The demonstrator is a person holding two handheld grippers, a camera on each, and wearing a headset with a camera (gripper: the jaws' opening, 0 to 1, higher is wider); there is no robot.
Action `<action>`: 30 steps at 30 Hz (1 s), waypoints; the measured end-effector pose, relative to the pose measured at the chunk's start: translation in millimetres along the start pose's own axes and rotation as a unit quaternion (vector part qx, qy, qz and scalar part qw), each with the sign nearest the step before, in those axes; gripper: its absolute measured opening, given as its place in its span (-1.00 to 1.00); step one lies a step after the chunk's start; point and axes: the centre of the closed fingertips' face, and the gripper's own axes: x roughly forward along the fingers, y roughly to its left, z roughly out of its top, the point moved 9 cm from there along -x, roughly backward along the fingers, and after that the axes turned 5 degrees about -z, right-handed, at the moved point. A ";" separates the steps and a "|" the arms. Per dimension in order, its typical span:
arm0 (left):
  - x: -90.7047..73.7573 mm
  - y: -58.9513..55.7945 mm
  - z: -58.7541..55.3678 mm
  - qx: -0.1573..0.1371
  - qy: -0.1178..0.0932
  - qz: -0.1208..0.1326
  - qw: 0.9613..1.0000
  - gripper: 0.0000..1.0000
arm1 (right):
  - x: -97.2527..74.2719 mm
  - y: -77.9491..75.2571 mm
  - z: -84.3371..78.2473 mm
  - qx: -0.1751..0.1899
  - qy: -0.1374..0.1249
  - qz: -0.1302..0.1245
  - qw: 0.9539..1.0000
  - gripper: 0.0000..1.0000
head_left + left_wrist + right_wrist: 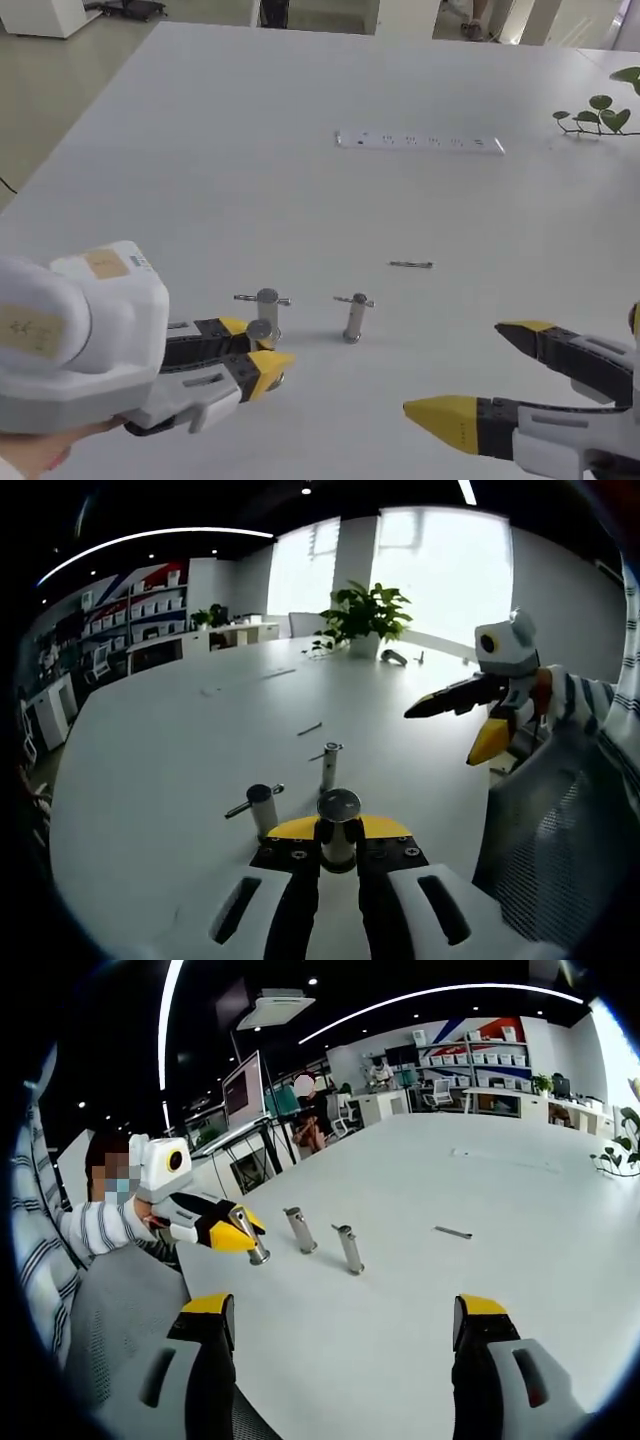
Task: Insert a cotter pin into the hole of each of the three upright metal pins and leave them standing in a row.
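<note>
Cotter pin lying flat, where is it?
In the head view the cotter pin lies flat, beyond and right of the nearest upright pin, before the power strip.

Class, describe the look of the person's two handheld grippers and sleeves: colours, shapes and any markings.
Both the left gripper and right gripper have white plastic bodies, black tapering jaws and yellow tips. The left gripper's body carries tan stickers. The person's sleeves are striped dark and white.
</note>
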 end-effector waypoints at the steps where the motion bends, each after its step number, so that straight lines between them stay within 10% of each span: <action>1: 3.0 -1.6 0.0 0.001 0.001 -0.002 1.000 -0.81 | 0.0 0.1 -0.1 0.000 0.000 0.000 1.000 0.78; 30: 34.0 -9.2 -4.8 0.015 0.029 0.002 0.999 -0.81 | 2.5 2.7 -5.3 0.001 0.014 0.007 1.000 0.77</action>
